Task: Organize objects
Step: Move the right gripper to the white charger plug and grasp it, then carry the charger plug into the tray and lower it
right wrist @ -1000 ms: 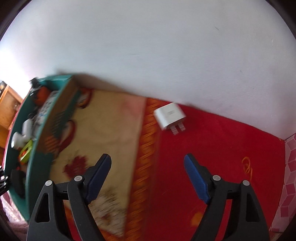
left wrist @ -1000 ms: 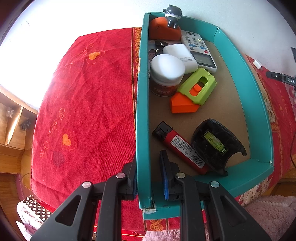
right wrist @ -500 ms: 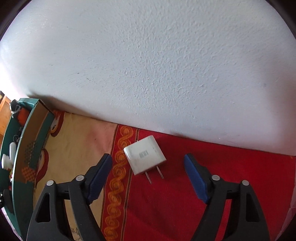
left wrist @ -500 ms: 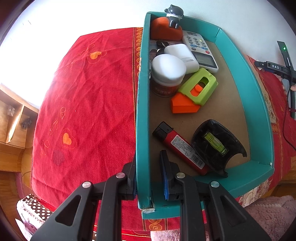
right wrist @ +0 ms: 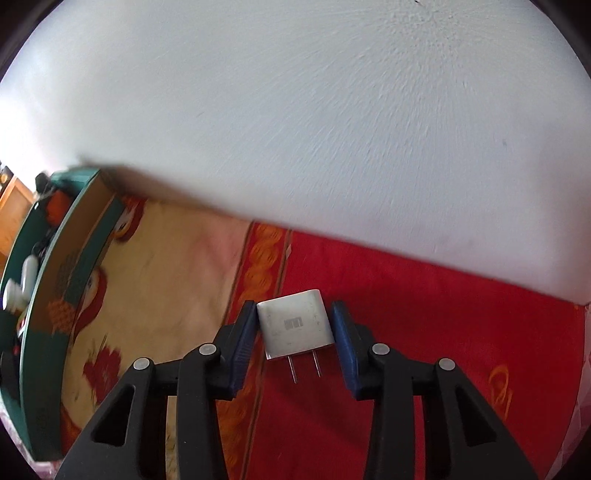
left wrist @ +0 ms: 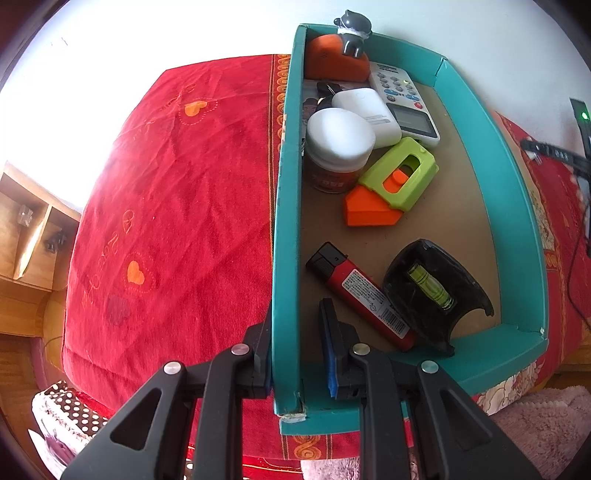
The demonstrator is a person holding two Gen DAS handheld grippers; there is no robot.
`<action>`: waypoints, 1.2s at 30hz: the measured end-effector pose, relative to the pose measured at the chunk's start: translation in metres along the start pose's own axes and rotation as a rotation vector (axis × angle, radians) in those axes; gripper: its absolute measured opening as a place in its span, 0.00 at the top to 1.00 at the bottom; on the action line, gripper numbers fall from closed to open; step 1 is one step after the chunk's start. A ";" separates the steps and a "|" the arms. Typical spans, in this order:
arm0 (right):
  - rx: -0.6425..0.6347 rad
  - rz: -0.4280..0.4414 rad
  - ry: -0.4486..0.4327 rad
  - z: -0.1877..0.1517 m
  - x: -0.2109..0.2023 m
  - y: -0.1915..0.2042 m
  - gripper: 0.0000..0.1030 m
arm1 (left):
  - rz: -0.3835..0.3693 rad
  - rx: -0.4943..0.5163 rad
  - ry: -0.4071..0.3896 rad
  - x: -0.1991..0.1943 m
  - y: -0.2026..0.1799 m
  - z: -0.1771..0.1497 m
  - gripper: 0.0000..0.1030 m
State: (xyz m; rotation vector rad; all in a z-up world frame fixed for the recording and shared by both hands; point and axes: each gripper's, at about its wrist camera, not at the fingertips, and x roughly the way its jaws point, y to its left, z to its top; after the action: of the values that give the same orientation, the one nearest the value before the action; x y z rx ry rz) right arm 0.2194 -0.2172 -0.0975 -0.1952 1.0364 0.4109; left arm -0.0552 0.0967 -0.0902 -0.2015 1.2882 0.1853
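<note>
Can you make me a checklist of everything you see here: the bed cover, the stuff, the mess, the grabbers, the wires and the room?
Surface: red cloth with orange hearts; a cream patterned strip beside the box.
Job's things: teal box holds a lighter, level, green-orange cutter, white-lidded jar, white case, calculator, orange thing with a grey figurine. White plug lies on the cloth outside the box.
Clutter: nothing seen.
Grippers: left gripper shut on the box's wall; right gripper closing around the plug, pads at its sides.
Cables: black cable at the left view's right edge.
Surroundings: white wall, wooden shelf, pink rug.
</note>
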 end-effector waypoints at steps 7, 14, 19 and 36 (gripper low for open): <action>-0.019 0.016 0.042 -0.037 -0.022 0.020 0.60 | 0.013 -0.005 -0.006 -0.002 -0.001 -0.003 0.82; 0.009 0.004 0.081 -0.075 -0.043 0.043 0.60 | 0.028 -0.007 -0.001 -0.003 -0.005 -0.004 0.81; 0.038 -0.009 0.090 -0.094 -0.049 0.051 0.59 | 0.040 -0.001 0.002 -0.002 -0.010 -0.002 0.81; 0.070 -0.047 0.126 -0.088 -0.041 0.060 0.65 | 0.035 0.014 -0.004 -0.003 -0.011 -0.002 0.81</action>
State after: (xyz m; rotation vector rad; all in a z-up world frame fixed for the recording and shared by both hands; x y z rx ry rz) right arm 0.1068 -0.2025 -0.1041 -0.1839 1.1664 0.3227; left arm -0.0551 0.0851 -0.0876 -0.1671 1.2891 0.2063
